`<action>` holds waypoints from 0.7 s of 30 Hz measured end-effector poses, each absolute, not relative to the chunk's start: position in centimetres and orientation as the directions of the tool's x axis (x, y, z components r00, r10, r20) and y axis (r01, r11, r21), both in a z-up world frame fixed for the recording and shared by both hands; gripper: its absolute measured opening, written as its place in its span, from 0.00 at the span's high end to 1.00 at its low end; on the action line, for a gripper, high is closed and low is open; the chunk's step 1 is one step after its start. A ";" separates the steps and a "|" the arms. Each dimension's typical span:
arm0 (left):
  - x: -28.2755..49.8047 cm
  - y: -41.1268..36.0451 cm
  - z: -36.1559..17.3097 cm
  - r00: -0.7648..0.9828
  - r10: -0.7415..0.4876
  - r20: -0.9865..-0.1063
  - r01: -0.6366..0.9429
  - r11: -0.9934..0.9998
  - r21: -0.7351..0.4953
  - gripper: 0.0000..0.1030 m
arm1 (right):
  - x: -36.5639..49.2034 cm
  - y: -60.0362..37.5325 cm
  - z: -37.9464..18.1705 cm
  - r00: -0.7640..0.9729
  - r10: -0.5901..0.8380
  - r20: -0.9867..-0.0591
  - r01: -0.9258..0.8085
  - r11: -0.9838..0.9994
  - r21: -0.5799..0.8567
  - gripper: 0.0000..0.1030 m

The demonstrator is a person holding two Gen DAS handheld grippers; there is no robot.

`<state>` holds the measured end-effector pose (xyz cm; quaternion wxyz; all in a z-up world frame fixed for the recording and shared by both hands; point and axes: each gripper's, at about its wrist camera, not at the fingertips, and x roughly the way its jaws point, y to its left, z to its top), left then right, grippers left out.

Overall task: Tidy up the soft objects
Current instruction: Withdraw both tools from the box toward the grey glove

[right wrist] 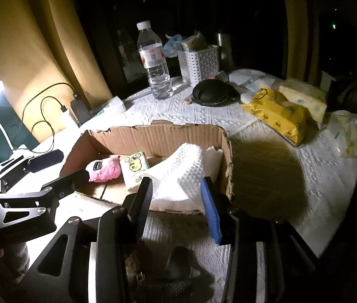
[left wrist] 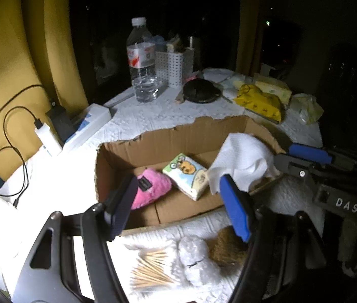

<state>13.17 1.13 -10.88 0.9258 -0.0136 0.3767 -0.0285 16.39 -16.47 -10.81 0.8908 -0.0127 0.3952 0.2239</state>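
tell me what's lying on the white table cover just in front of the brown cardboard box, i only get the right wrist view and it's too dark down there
Observer: A clear packet of wooden-stemmed cotton swabs lies in front of the brown cardboard box.
Operator: anything soft beside it
Observer: Yes, a white bubbly-textured bundle lies just right of the packet.
Operator: and past that
Observer: A brown fuzzy clump, close beside the bundle's right side.

Both grippers (left wrist: 178, 202) (right wrist: 178, 207) angled down, fingers apart, empty.
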 end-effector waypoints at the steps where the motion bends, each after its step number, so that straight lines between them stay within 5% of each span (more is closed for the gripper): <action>1: 13.0 1.0 -10.7 0.716 -0.059 -0.696 0.041 0.998 -0.043 0.33 | 16.1 -16.6 -10.6 0.592 0.389 -0.706 -0.408 0.900 0.154 0.59; 21: 7.7 -0.9 -8.0 0.753 -0.043 -0.657 0.049 0.999 -0.010 0.32 | 10.9 -18.5 -8.0 0.640 0.400 -0.656 -0.408 0.900 0.152 0.58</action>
